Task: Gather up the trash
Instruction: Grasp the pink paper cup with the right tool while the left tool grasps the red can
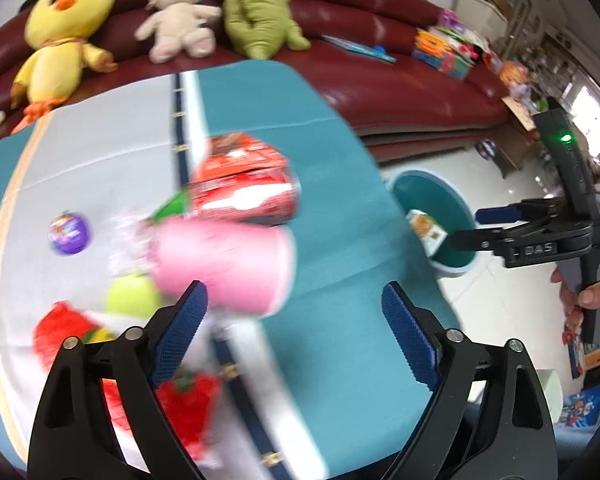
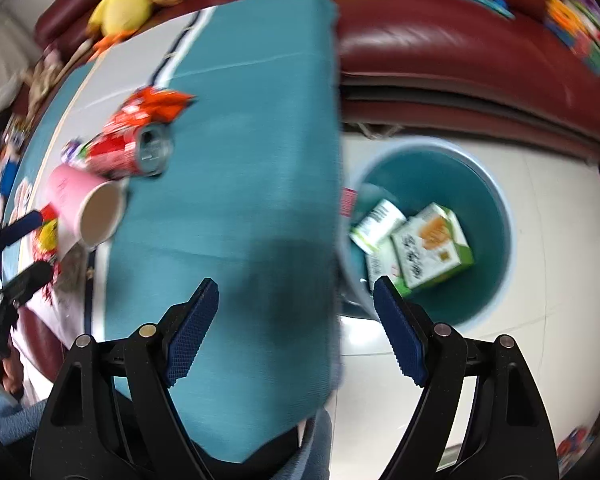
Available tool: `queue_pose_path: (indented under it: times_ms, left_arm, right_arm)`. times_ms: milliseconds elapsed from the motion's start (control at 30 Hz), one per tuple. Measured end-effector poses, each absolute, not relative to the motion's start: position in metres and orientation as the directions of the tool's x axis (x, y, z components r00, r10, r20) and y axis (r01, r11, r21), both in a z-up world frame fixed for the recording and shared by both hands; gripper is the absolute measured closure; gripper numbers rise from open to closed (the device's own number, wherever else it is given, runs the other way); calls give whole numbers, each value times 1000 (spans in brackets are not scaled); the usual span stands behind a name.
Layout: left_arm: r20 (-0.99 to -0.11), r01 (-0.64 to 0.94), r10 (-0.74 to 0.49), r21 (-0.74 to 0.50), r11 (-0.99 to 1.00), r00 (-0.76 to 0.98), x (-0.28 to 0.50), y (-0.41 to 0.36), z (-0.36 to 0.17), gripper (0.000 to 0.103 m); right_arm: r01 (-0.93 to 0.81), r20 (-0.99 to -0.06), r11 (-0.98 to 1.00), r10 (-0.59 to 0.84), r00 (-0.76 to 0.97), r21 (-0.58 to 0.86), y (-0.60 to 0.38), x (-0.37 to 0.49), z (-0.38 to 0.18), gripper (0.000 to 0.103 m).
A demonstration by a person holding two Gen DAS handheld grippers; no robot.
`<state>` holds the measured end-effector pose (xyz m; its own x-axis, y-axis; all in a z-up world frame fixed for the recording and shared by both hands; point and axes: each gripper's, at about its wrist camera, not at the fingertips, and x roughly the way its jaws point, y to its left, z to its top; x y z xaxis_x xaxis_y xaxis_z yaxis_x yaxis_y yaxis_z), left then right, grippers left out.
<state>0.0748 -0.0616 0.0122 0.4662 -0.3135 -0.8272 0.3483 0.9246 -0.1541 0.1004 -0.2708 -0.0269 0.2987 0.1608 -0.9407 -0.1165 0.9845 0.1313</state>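
Left wrist view, my entries: left gripper [image 1: 294,304], jaws wide apart, nothing between them, over the teal-and-white cloth of the surface [image 1: 340,240]. Lying on it: a pink paper cup [image 1: 228,264] on its side, a red can [image 1: 244,196] just beyond it, a red snack wrapper [image 1: 236,152] behind the can, a purple ball [image 1: 70,234], a yellow-green ball [image 1: 132,296], and blurred red items [image 1: 66,332] near the left finger. Only this view shows me three plush toys in full on the red sofa [image 1: 380,92]: a yellow chick [image 1: 66,32], a cream one [image 1: 178,20], a green one [image 1: 256,16]. It also shows the right gripper [image 1: 466,226] from the side, jaws apart and empty, beside the bin [image 1: 432,224], a hand [image 1: 588,300] on its handle.

Right wrist view: jaws apart, empty, straddling the surface edge and the bin's rim. Only here do I see into the bin: a green-and-white carton [image 2: 432,244] with two smaller white-and-green cartons [image 2: 376,226] against it. The cup's open mouth and the can's top face this camera. The left gripper shows at the left edge.
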Motion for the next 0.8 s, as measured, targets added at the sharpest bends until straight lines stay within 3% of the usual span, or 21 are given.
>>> queue_pose_path:
  times_ms: [400,800]
  left_arm:
    - [-827,244,-264,-159,957,496,73,54,0,10]
    - [-833,179,-264,-201,963,487,73,113,-21,10]
  right_arm:
    - [-401,-934,910,230,272,107,-126,133,-6,27]
    - [-552,-967,833,159,197,25,-38,156,-36,27]
